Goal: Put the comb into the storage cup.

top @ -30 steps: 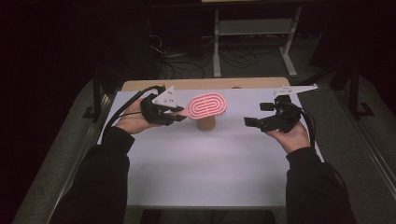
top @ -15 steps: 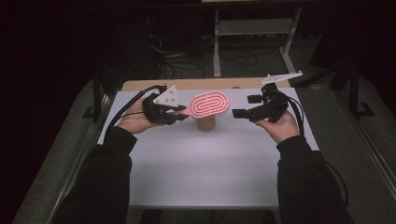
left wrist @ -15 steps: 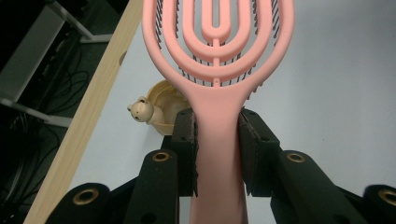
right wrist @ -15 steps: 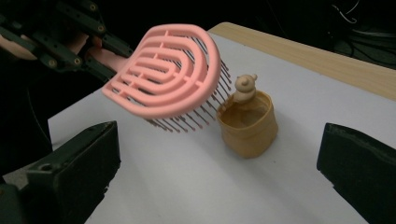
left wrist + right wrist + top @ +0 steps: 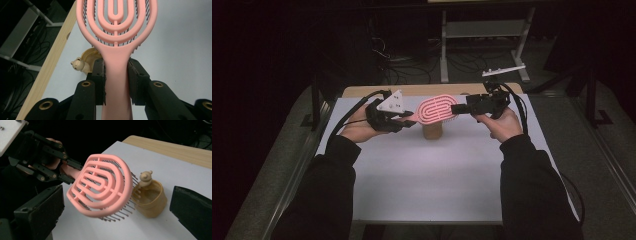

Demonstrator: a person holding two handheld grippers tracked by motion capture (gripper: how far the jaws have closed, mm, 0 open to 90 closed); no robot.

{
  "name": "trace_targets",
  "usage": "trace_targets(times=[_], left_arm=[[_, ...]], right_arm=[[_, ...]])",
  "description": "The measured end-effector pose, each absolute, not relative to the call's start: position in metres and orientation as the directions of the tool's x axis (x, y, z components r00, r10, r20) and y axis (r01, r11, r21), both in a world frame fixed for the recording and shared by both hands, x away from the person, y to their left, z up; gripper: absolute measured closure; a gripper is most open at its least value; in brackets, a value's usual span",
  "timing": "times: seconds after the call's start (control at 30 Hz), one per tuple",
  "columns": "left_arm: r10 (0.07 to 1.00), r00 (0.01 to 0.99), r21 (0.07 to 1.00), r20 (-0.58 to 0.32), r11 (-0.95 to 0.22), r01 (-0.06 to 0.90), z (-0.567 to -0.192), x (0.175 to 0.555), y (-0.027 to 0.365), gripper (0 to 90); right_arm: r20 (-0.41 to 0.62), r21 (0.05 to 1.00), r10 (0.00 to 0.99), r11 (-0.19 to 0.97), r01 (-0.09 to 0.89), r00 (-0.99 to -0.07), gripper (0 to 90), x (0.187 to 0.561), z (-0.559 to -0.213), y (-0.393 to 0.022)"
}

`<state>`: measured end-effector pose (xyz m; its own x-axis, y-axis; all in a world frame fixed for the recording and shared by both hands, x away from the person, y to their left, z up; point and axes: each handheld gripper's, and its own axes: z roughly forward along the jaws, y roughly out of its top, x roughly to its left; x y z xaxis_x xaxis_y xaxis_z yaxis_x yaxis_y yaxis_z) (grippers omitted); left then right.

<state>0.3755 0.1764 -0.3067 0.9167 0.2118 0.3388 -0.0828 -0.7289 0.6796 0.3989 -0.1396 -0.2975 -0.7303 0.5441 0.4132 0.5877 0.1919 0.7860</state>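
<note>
Two black grippers are hovering over a white table (image 5: 422, 190), one in each of the person's hands, and the forearms in dark sleeves are reaching in from the near edge. A strip of pale wood (image 5: 412, 90) is showing along the table's far edge, with a metal stand (image 5: 482, 30) and loose cables on the dark floor beyond it.

The left gripper (image 5: 404, 120) is holding a pink hairbrush (image 5: 435, 110) by its handle. In the left gripper view its two pads are pressing on the handle (image 5: 117, 75) from either side, clamped firmly, and the brush's oval head of nested loops is reaching away above the table. The brush is hanging in the air over the middle of the far half of the table, its dark bristles (image 5: 120, 213) pointing down and slightly sideways.

The right gripper (image 5: 457, 109) is sitting just beside the far end of the brush head, its jaws standing wide apart. In the right gripper view the head (image 5: 100, 185) is lying between and beyond the two pads, neither pad touching it.

A small tan cup (image 5: 432, 131) is standing on the table under the brush head. A tiny bear figure (image 5: 146, 178) is perching on its rim, close to the bristle tips; I cannot tell whether they are touching.
</note>
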Motion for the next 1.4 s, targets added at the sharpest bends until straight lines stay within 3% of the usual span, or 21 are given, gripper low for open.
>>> trace_targets(times=[0.67,1.13,1.27,1.4], left_arm=[[0.226,0.905,0.709,0.360,-0.696,-0.109,-0.306,0.373,0.174,69.9],[0.251,0.892,0.727,0.376,-0.677,-0.116,-0.309,0.373,0.171,69.9],[0.254,0.890,0.730,0.378,-0.673,-0.118,-0.310,0.374,0.171,69.8],[0.267,0.888,0.733,0.375,-0.672,-0.108,-0.315,0.374,0.170,69.8]], right_arm=[[0.580,0.678,0.471,0.174,0.714,-0.665,0.8,0.422,-0.309,-0.120],[0.691,0.622,0.372,0.131,0.772,-0.620,41.4,0.426,-0.312,-0.124],[0.709,0.610,0.359,0.121,0.783,-0.607,46.5,0.426,-0.312,-0.124],[0.703,0.635,0.332,0.105,0.765,-0.629,57.6,0.424,-0.306,-0.125]])
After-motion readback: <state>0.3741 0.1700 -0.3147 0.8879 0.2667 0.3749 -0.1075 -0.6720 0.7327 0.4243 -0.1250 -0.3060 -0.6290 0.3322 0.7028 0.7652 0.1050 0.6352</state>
